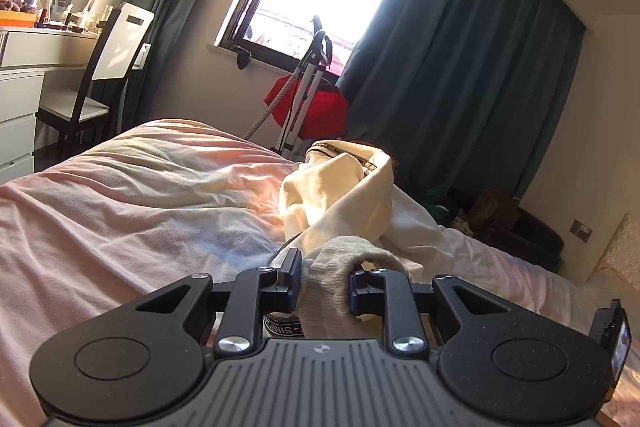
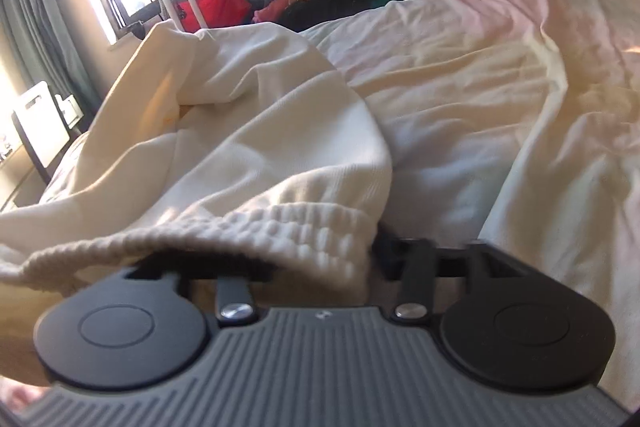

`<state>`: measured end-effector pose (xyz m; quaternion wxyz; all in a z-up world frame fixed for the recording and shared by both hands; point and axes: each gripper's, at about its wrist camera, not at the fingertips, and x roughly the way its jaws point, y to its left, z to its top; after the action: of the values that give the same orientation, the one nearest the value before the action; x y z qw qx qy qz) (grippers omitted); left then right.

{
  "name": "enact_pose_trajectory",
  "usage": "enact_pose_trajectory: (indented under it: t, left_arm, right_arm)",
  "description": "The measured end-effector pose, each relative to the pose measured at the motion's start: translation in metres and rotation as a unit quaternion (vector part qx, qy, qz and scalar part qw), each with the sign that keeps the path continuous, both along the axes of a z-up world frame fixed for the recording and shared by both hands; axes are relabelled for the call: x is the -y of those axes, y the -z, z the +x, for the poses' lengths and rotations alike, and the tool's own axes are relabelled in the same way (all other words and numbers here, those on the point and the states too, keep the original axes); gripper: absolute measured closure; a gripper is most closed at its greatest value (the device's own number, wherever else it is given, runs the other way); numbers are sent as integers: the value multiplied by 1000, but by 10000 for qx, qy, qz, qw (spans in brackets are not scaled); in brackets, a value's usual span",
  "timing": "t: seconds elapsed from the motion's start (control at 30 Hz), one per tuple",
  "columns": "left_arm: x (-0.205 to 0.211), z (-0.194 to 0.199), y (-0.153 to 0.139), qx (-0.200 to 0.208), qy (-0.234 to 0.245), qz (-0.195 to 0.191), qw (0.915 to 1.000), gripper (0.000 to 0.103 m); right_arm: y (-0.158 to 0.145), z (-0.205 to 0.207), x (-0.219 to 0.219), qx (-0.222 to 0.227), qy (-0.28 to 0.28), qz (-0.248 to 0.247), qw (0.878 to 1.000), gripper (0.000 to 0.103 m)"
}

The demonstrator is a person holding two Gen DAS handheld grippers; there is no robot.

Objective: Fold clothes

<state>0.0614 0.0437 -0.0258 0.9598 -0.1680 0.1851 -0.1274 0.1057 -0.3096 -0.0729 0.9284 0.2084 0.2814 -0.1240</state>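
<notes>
Sunlit from a bright window with teal curtains, the bedroom holds a bed under a pale pink, creased cover (image 1: 120, 195), and on it lies a cream knit garment with a ribbed, elasticated hem (image 1: 344, 187), bunched and half lifted.

The left tool (image 1: 324, 287) has its jaws narrowed onto a gathered roll of that ribbed hem, which fills the gap between them, so it reads as a pinch on the cloth. The right tool (image 2: 320, 259) sits under the draped hem (image 2: 280, 227); its fingers are mostly hidden by the fabric and blurred, so I cannot tell whether its pads are pressing the cloth yet.

The step in hand looks like taking hold of the hem at two points. To do it well, the right tool should catch only the hem's edge, not a thick wad. Then both should draw apart until the edge is taut, before the garment is laid flat on the bed.

Both tools point forward and tip slightly down towards the bed, the right one more steeply.
</notes>
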Motion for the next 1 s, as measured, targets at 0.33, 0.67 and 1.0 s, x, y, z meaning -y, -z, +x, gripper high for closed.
enact_pose_trajectory:
  t: [0.33, 0.67, 1.0]
  left_arm:
    - [-9, -5, 3, -204, -129, -168, 9996, 74]
    - [3, -8, 24, -1088, -157, 836, 9904, 71]
    - [-14, -37, 14, -1241, 354, 319, 9911, 49]
  right_arm:
    - [-81, -58, -34, 899, -311, -2547, 9623, 81]
    - [-44, -66, -37, -845, -1612, -2632, 9474, 78]
    - [-58, -105, -61, -493, -2532, -2429, 9351, 18]
